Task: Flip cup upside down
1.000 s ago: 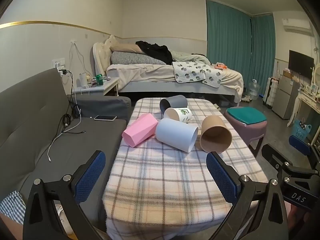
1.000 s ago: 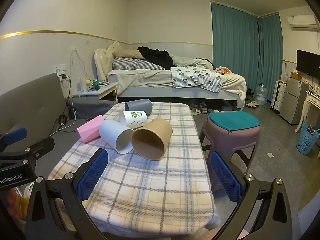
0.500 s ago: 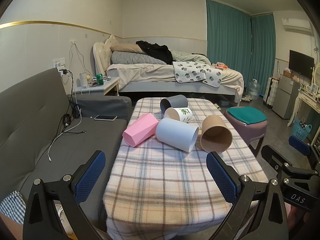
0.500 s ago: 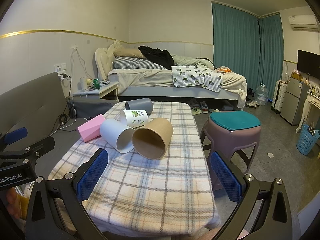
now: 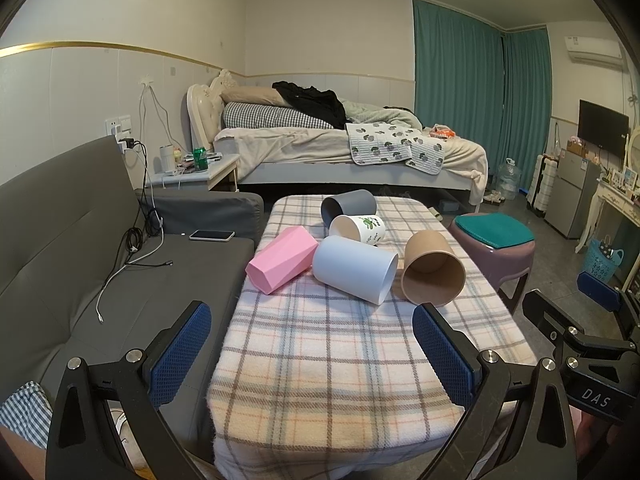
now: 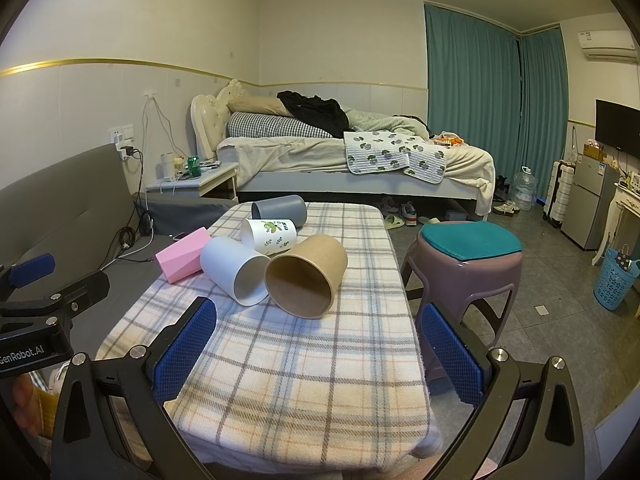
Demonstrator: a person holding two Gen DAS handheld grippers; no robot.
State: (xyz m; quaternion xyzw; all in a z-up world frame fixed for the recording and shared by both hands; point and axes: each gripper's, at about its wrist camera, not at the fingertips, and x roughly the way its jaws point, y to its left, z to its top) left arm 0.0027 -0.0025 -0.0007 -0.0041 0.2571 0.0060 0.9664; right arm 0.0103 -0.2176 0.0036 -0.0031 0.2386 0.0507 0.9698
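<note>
Several cups lie on their sides on a plaid-covered table (image 5: pixel 340 360): a pink faceted cup (image 5: pixel 282 259), a pale blue cup (image 5: pixel 354 268), a brown paper cup (image 5: pixel 432 268), a white leaf-print cup (image 5: pixel 358 229) and a grey cup (image 5: pixel 348 206). They also show in the right wrist view: pink (image 6: pixel 182 255), pale blue (image 6: pixel 234 270), brown (image 6: pixel 306 274), white (image 6: pixel 270 234), grey (image 6: pixel 280 210). My left gripper (image 5: pixel 310 356) is open and empty above the table's near end. My right gripper (image 6: pixel 316 354) is open and empty, near the front edge.
A grey sofa (image 5: pixel 80 240) with a phone (image 5: pixel 212 235) and cables stands left of the table. A purple stool with a teal cushion (image 6: pixel 468 256) stands to the right. A bed (image 6: pixel 340 160) lies behind. A blue basket (image 6: pixel 616 280) stands far right.
</note>
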